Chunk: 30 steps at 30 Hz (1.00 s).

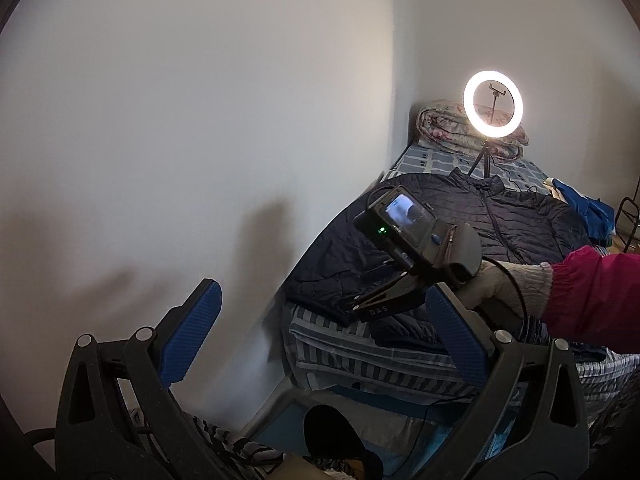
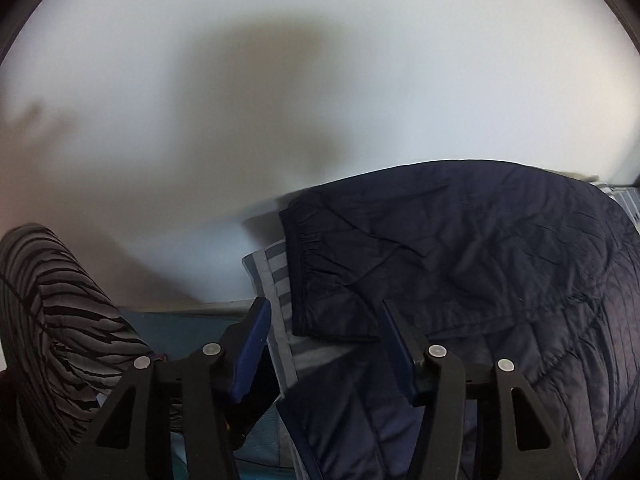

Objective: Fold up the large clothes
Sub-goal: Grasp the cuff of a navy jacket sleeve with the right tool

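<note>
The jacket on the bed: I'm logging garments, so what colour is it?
Dark navy quilted puffer jacket, plain, no pattern; the right wrist view shows it best.

jacket on bed, ring light behind.

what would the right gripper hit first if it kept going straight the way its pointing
Most likely the navy quilted jacket's sleeve cuff, which lies on the striped bedding just ahead of the open right gripper. Beyond it is only the white wall. Depth is hard to judge through the fisheye.
</note>
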Each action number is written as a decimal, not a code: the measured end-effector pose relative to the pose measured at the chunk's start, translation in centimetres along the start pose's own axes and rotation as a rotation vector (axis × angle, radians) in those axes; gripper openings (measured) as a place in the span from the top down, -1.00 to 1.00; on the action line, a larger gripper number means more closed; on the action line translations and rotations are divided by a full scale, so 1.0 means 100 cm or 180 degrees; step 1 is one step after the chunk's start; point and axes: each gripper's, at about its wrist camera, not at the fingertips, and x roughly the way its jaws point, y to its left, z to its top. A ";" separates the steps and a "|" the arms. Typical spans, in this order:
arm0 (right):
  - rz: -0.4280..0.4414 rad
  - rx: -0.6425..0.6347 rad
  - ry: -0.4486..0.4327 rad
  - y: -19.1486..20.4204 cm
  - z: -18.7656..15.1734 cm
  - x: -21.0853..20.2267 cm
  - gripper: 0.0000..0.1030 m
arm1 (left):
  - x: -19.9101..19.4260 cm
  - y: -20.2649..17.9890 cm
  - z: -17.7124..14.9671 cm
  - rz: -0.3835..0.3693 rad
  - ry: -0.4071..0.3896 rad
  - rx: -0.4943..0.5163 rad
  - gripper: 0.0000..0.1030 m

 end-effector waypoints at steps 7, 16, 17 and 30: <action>0.0038 -0.0043 0.0193 0.009 0.008 0.047 -0.06 | 0.008 0.004 -0.006 -0.0004 0.0083 -0.0004 -1.00; -0.0115 -0.0118 0.0337 0.020 0.007 0.076 -0.01 | 0.022 0.007 -0.006 0.0015 0.0134 -0.0031 -1.00; -0.0157 -0.0132 0.0344 0.022 0.007 0.078 0.10 | 0.021 0.008 -0.006 0.0012 0.0131 -0.0033 -1.00; 0.0445 0.0720 0.0100 -0.034 0.011 0.054 0.82 | 0.027 0.000 -0.006 -0.0036 0.0114 0.0051 -1.00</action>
